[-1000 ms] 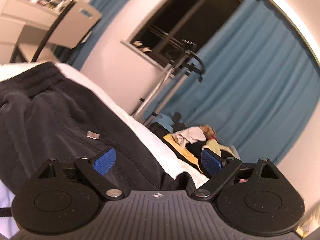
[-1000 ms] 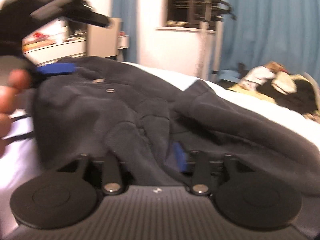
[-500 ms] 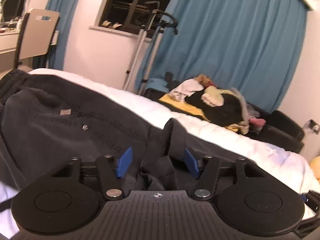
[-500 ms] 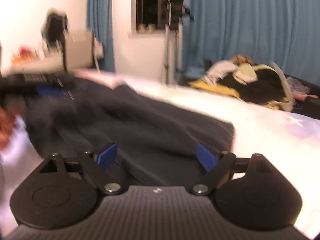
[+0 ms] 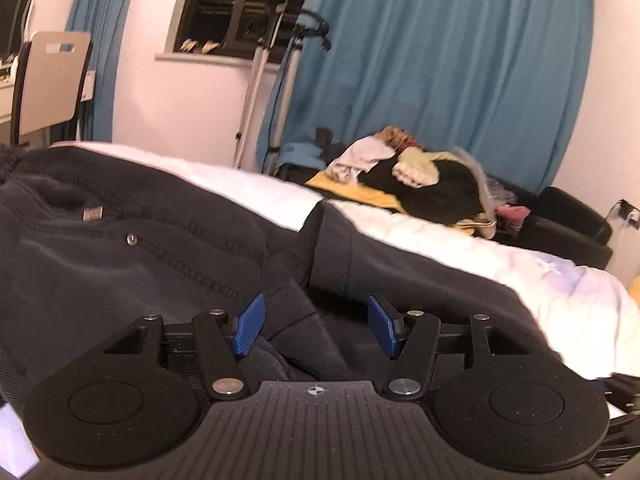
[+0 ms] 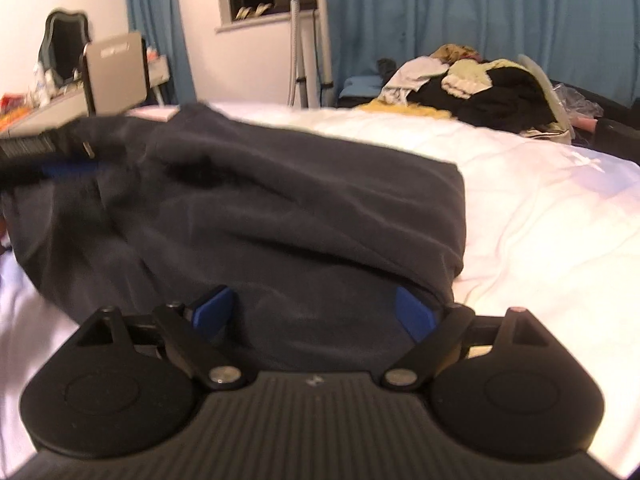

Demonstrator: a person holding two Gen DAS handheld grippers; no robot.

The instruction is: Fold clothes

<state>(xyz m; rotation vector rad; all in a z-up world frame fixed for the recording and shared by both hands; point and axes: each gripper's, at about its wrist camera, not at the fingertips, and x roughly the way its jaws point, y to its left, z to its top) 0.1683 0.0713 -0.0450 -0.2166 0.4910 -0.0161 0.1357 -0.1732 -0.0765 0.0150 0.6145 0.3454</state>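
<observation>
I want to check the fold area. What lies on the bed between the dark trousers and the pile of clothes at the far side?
Only bare white bedding lies between the dark trousers and the pile of clothes, clearest in the right wrist view.

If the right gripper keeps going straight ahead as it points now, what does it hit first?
The right gripper would likely meet the dark trousers first: their cloth already lies between its open fingers, folded layers bunched just ahead. Depth is hard to judge.

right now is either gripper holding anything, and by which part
The left gripper has a bunched fold of the dark trousers between its fingers; whether they pinch it cannot be told. The right gripper holds nothing.
</observation>
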